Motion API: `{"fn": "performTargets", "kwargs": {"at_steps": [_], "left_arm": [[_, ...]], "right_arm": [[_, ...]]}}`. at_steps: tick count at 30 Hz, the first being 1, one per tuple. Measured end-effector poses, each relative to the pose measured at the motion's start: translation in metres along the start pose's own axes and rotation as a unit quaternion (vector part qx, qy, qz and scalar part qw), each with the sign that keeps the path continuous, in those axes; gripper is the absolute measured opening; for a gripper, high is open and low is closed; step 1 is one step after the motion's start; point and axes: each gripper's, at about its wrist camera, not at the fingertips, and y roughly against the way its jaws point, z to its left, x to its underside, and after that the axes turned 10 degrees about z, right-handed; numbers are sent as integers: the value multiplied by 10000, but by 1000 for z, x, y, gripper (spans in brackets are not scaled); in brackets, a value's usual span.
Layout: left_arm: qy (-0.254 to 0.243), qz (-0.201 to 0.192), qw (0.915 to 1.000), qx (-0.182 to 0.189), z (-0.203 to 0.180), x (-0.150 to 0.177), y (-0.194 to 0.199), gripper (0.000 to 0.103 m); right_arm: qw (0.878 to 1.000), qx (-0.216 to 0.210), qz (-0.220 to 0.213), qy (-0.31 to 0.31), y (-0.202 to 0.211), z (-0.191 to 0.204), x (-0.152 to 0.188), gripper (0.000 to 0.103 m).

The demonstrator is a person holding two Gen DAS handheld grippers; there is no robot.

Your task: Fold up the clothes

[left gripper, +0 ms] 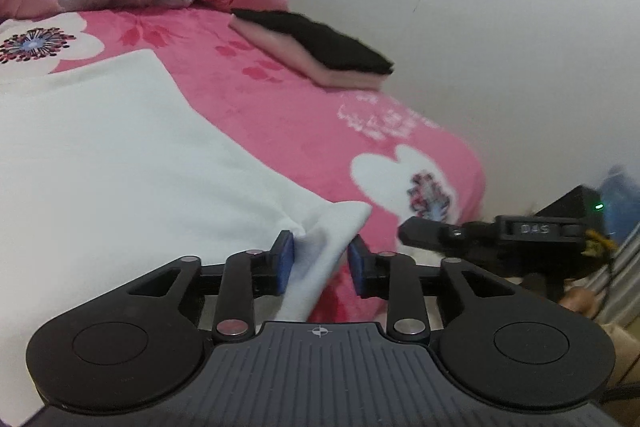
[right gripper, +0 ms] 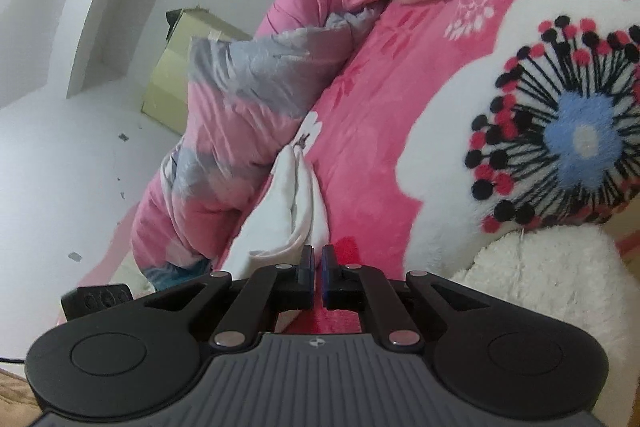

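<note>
White garment [left gripper: 120,155] lies flat on the pink blanket [left gripper: 280,115], ready for a fold. Left gripper [left gripper: 320,259] stands spread around its corner, pads not pressing. Right gripper [right gripper: 318,267] is pressed together beside a bunched white fold [right gripper: 288,203]; whether it pinches cloth cannot be told.

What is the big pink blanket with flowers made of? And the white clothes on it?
The pink flowered blanket looks like plush fleece: its pile is fuzzy and softly shiny. The white garment looks like smooth matte knit, probably cotton; it lies flat and creases softly between the left tongs.
</note>
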Motion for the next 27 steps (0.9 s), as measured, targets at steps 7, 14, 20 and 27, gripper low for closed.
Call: {"fn": "performTargets", "kwargs": {"at_steps": [7, 14, 20, 27], "left_arm": [[63, -330, 9992, 194, -4, 12, 31, 40], [385, -554, 9977, -49, 8, 17, 46, 41], [920, -384, 9945, -319, 26, 18, 36, 41], [861, -603, 9942, -233, 37, 18, 40, 41]], "right_arm": [[9998, -142, 131, -34, -15, 16, -10, 6], [9987, -67, 50, 499, -18, 43, -15, 6], [9929, 518, 542, 928, -60, 46, -12, 6], [9844, 834, 645, 1409, -71, 77, -34, 6]]}}
